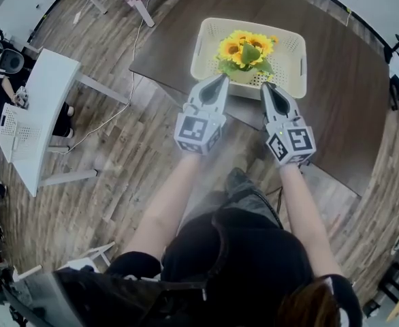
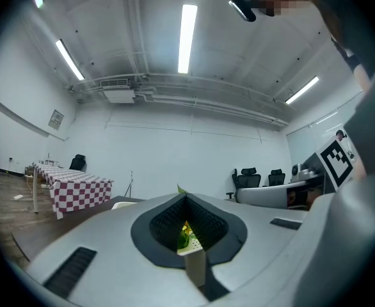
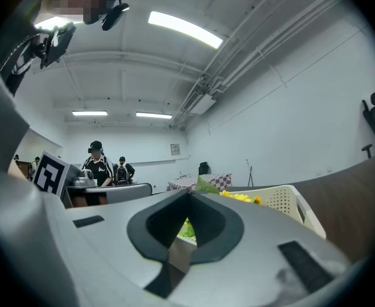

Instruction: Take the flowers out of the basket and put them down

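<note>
Head view: flowers (image 1: 246,52) upright in basket (image 1: 291,46) on tabletop (image 1: 336,94), left gripper (image 1: 221,79) and right gripper (image 1: 266,87) at near rim; left gripper view: jaws closed, empty; right gripper view: same, whole task left.

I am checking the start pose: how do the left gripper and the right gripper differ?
In the head view the left gripper leans rightward and the right gripper leans leftward. The left gripper's tip is by the flowers' left side, the right gripper's by their right side. Both are shut, empty and close to the basket.
</note>
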### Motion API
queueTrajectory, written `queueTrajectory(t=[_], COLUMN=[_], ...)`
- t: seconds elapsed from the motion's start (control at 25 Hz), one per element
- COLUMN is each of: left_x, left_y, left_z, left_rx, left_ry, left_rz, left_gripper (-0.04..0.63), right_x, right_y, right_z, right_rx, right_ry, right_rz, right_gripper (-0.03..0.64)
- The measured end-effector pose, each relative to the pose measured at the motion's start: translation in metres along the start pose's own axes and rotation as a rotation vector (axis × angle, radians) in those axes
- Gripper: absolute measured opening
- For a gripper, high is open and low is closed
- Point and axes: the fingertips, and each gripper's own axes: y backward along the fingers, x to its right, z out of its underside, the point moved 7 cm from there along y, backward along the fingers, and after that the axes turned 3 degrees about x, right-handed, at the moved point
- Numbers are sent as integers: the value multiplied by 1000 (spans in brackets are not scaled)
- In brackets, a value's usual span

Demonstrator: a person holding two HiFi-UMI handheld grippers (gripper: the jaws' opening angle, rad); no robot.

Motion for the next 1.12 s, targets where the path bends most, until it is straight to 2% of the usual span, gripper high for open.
queueTrajectory(t=[1.12], left_x=[-37], left_y=[-64], left_z=[-35], left_rx=[59], left_ry=[-48], left_rz=[-60], left_gripper=[6], right_x=[65], right_y=[-60], right_z=[-37], right_rx=[-29], right_ry=[35], right_rz=[-28], right_gripper=[2])
